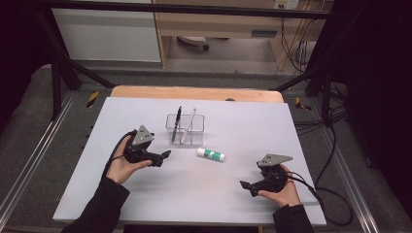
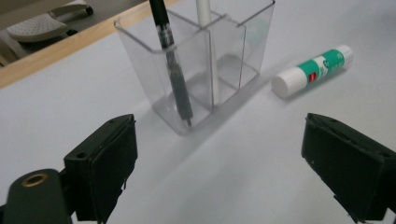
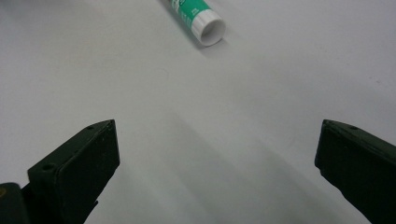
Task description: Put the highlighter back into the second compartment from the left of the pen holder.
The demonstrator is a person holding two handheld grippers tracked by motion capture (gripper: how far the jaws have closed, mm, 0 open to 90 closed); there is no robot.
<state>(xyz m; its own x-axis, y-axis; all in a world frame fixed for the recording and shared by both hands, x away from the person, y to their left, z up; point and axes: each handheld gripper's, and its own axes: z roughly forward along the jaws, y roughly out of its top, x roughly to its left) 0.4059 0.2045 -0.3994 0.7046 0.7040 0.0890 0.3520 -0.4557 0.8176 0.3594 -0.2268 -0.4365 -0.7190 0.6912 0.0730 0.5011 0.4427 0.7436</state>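
Beside the clear holder – glue stick, both claws empty

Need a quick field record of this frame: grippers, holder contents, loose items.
left gripper: jaws open, nothing between them, aimed at the holder
right gripper: jaws open, empty, aimed toward the glue stick
clear holder: upright on the white table, two compartments
black pen: leaning in one compartment
white pen: standing in the other compartment
glue stick: green and white, lying on the table beside the holder, untouched
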